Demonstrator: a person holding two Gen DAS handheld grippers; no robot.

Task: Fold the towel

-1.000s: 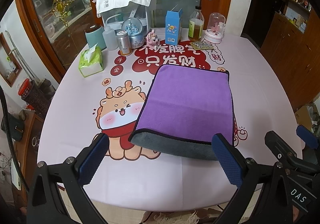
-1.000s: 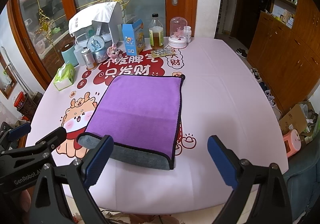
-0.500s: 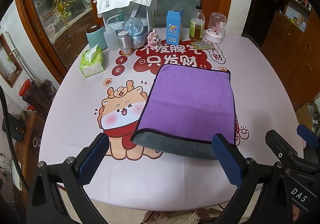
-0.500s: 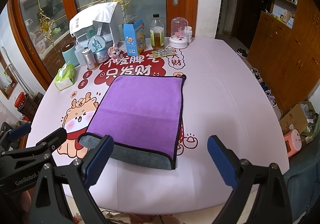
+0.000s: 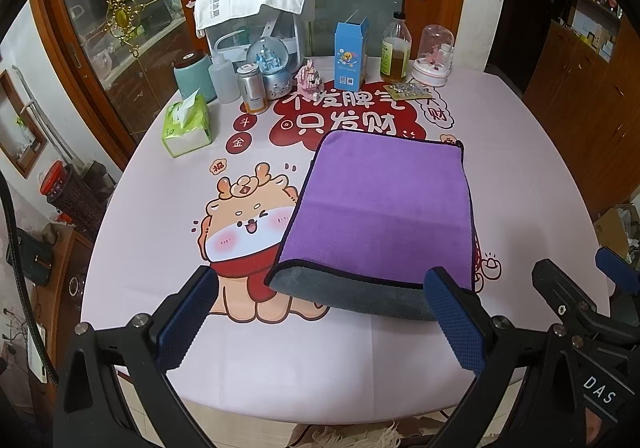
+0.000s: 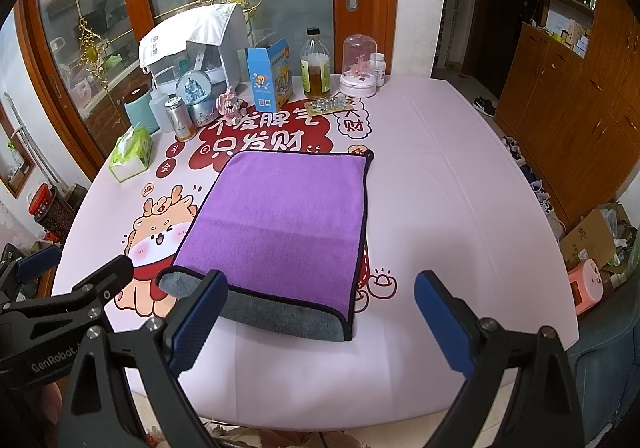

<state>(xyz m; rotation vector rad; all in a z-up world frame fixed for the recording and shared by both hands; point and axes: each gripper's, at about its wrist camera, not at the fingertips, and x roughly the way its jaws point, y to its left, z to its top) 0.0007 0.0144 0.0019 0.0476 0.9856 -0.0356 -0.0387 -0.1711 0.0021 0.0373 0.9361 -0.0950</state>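
A purple towel (image 5: 384, 203) with a grey underside and black trim lies folded flat on the pink table, its grey fold along the near edge; it also shows in the right wrist view (image 6: 288, 219). My left gripper (image 5: 320, 312) is open and empty, held above the table's near edge just in front of the towel. My right gripper (image 6: 320, 316) is open and empty, also in front of the towel's near edge. Each gripper shows at the side of the other's view, the right one (image 5: 580, 308) and the left one (image 6: 72, 296).
The round table (image 5: 520, 167) carries a cartoon print. Along its far edge stand a tissue pack (image 5: 186, 123), a teal canister (image 5: 192, 77), bottles, a snow globe (image 5: 268, 63), a blue carton (image 5: 350, 55) and a glass dome (image 5: 434, 55). Wooden cabinets (image 6: 568, 95) stand at right.
Both grippers have drawn back slightly from the towel; the towel sits a little farther in both views. The towel itself has not moved.
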